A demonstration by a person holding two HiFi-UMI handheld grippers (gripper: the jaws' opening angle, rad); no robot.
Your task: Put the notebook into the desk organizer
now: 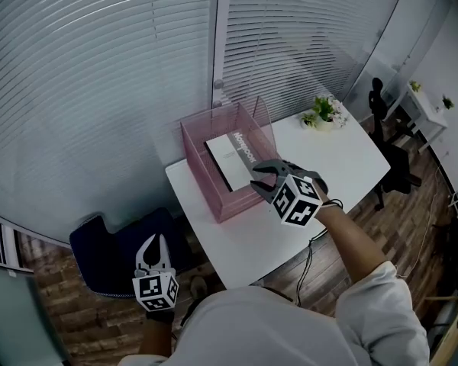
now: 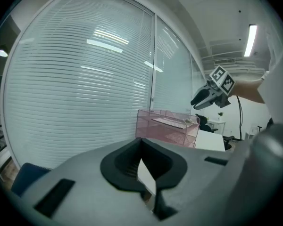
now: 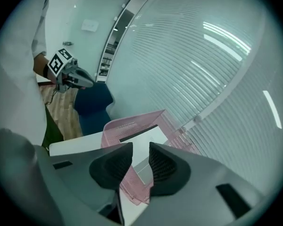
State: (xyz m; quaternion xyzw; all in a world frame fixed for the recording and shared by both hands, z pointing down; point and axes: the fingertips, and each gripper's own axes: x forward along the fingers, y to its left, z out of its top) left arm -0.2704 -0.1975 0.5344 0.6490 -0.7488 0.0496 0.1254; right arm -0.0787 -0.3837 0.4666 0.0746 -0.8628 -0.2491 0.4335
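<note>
Lying cover-up inside the pink mesh desk organizer (image 1: 223, 203), which stands at the far left corner of the white table (image 1: 253, 244), the notebook (image 1: 230, 160) looks already in place; how deep it sits I cannot tell. The right gripper (image 1: 264, 175) hovers over the organizer's near right end, its 2 jaws apart with nothing clamped between them; only the notebook and mesh show beyond the gap. The left gripper (image 1: 154, 244) hangs low, off the table's left edge, with its jaws together and empty.

Judging by its look, the notebook is light, thin and fairly stiff, with a smooth cover that could slip. If it needs moving again, a pinch on 1 free long edge or a corner clear of the mesh wall would likely serve best.

Only 1 word can be read: "Notebook", printed in dark letters along the white cover. The grippers' cubes carry only square black-and-white markers.
</note>
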